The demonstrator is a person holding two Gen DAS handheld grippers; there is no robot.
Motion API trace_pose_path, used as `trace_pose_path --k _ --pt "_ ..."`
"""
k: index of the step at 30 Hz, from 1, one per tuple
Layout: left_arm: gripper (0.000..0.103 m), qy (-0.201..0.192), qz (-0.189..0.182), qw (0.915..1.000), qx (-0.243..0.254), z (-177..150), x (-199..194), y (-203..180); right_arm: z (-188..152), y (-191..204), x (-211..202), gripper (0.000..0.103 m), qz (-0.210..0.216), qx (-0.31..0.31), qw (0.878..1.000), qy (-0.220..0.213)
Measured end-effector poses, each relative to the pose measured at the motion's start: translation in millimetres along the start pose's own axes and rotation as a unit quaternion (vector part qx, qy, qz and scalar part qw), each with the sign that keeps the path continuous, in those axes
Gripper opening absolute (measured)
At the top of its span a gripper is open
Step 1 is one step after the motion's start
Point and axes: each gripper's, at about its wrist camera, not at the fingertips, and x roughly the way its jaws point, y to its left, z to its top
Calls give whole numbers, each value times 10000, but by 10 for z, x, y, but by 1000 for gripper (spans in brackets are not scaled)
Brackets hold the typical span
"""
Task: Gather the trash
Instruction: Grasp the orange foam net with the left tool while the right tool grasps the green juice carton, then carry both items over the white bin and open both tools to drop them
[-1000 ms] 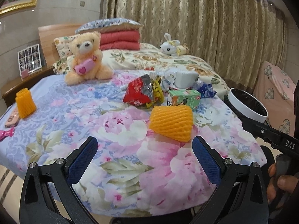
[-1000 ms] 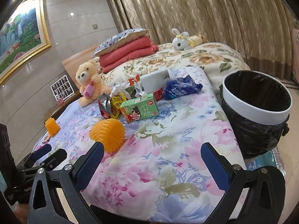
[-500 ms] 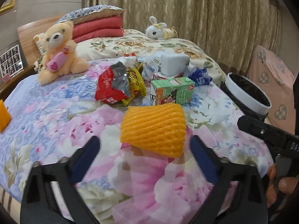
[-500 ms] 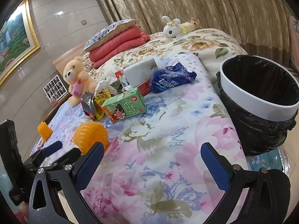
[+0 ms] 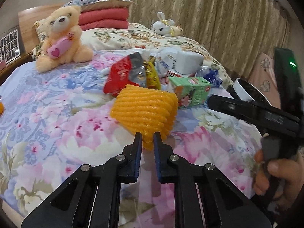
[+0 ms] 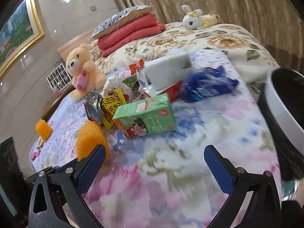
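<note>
An orange foam net point(image 5: 144, 112) lies on the flowered bedspread point(image 5: 57, 114). My left gripper point(image 5: 146, 138) has its jaws closing, and the blue pads pinch the net's near corner between them. Behind the net sits a pile of trash: a red snack bag point(image 5: 119, 76), a yellow packet point(image 6: 112, 104), a green carton point(image 6: 146, 115), a white box point(image 6: 167, 70) and a blue wrapper point(image 6: 207, 85). My right gripper point(image 6: 153, 150) hangs open above the bedspread in front of the carton, holding nothing. The net point(image 6: 89, 142) shows by its left finger.
A white-rimmed bin point(image 6: 285, 102) lined with a black bag stands off the bed's right side. A teddy bear point(image 5: 60, 36), a plush rabbit point(image 5: 165, 26), folded red blankets point(image 5: 104, 19) and a second orange foam net point(image 6: 43, 129) are on the bed. Curtains hang behind.
My left gripper moved forward to the orange foam net and its jaws closed from wide open onto the net's near corner. My right gripper moved closer to the green carton and stayed open.
</note>
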Motion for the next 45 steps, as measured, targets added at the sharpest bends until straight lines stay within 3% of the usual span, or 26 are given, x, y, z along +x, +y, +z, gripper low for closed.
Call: trace_pose_path --k 13,15,16,27,45 --pt "10 -18 -38 10000 -83 44 4 139 237 179 576 102 -309 -308 9975 555" --pt "10 -42 -58 10000 -65 54 -4 121 238 184 553 93 -303 -327 9979 478" --pt "10 -52 -64 10000 -44 61 -7 110 241 177 537 94 -281 -321 9981 451" --pt "9 -156 -449 9985 256 136 -44 -252 105 -188 -38 93 -87 35 9999 40" --pt "9 -174 -1178 9882 959 367 51 -1178 22 -1097 -924 93 -636 747 9941 -456"
